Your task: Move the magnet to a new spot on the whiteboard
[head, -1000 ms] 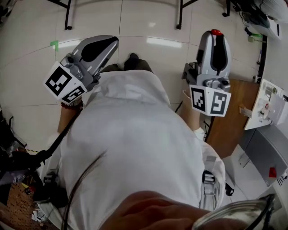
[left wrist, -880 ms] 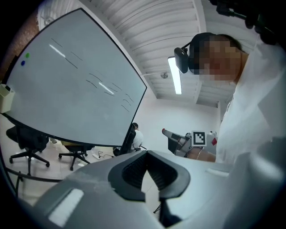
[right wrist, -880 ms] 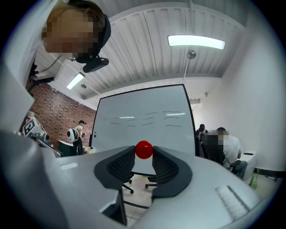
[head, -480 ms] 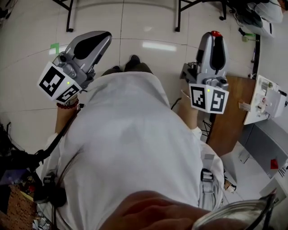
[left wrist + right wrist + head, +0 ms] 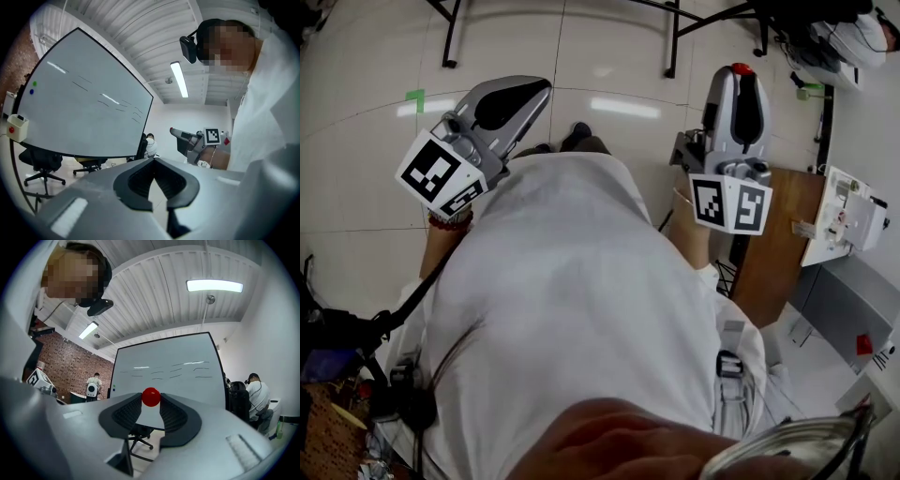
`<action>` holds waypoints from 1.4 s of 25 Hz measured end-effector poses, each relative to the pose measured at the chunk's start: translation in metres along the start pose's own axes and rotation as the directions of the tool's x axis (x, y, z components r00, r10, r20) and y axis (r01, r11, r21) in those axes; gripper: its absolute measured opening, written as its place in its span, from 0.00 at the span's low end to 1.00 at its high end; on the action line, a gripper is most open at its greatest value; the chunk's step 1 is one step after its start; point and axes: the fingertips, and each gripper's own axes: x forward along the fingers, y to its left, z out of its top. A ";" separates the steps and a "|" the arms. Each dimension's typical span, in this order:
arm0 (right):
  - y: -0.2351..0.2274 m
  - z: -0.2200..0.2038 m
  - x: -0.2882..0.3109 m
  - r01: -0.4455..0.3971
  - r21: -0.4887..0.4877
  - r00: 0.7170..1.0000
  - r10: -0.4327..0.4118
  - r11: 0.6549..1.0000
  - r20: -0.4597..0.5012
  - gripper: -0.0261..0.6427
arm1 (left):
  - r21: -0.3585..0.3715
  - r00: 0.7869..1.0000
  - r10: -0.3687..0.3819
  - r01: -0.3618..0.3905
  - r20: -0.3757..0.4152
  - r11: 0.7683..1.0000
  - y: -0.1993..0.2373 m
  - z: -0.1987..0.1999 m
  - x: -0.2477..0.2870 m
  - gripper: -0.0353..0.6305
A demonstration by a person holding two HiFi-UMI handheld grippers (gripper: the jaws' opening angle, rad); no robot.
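Note:
A small red ball magnet [image 5: 151, 397] is pinched at the tips of my right gripper [image 5: 151, 399], which is shut on it. In the head view the magnet [image 5: 741, 67] shows as a red dot at the tip of that gripper [image 5: 739, 75], held out ahead of the person's white shirt. The whiteboard [image 5: 168, 376] stands some way beyond the magnet, with faint marks on it. My left gripper [image 5: 534, 89] is shut with nothing in it; its own view shows the jaws [image 5: 153, 160] closed and the whiteboard [image 5: 79, 103] off to the left. A green magnet [image 5: 34, 84] and a blue magnet [image 5: 32, 92] sit near the board's left edge.
A white box [image 5: 17, 126] with a red spot hangs at the board's lower left. An office chair [image 5: 42, 164] stands under the board. A wooden table [image 5: 778, 244] is at my right. One person stands by the brick wall [image 5: 93, 385]; another sits at the right [image 5: 255, 390].
The head view has shifted a little. The left gripper swung slightly left, then back. The right gripper keeps the red magnet in the same grip.

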 end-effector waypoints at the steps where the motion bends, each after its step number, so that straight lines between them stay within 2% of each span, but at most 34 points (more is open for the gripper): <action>1: 0.002 -0.001 -0.002 -0.002 0.001 1.000 0.002 1.000 -0.002 0.23 | -0.003 1.000 -0.007 0.007 -0.007 1.000 -0.003 -0.004 -0.001 0.05; 6: 0.023 -0.008 -0.014 -0.017 0.021 1.000 0.018 1.000 -0.021 0.23 | -0.043 0.998 0.003 -0.005 -0.063 0.999 -0.004 -0.032 -0.022 0.05; 9: 0.017 -0.005 -0.011 -0.023 0.021 0.999 0.024 1.000 -0.046 0.23 | -0.043 0.996 -0.012 0.008 -0.086 0.999 0.000 -0.025 -0.010 0.05; 14: 0.003 -0.004 0.006 -0.043 0.024 0.999 0.044 0.999 -0.025 0.23 | -0.036 0.998 -0.015 0.013 -0.059 0.999 0.012 -0.012 0.013 0.05; 18: -0.037 -0.021 0.065 -0.058 0.048 0.998 0.058 0.997 0.005 0.23 | -0.031 0.998 -0.012 0.010 -0.068 0.999 0.051 -0.010 0.065 0.05; 21: -0.080 -0.022 0.122 -0.076 0.049 0.997 0.075 0.996 0.035 0.23 | 0.002 0.999 -0.012 0.012 -0.049 1.000 0.085 0.018 0.116 0.05; 24: -0.114 -0.020 0.166 -0.097 0.044 0.994 0.094 0.994 0.060 0.23 | 0.013 0.999 0.021 -0.020 -0.035 1.000 0.119 0.033 0.155 0.05; 27: -0.142 -0.022 0.187 -0.101 0.036 0.992 0.098 0.994 0.075 0.23 | -0.007 0.998 0.048 -0.049 -0.040 0.999 0.143 0.029 0.185 0.05; 33: -0.200 -0.059 0.207 -0.090 0.030 0.996 0.090 0.995 -0.008 0.23 | -0.087 0.995 0.099 -0.099 -0.003 0.991 0.177 0.032 0.232 0.05; 35: -0.208 -0.065 0.216 -0.100 0.027 0.995 0.101 0.995 -0.022 0.23 | -0.030 0.995 0.083 -0.084 -0.049 0.996 0.177 0.031 0.246 0.05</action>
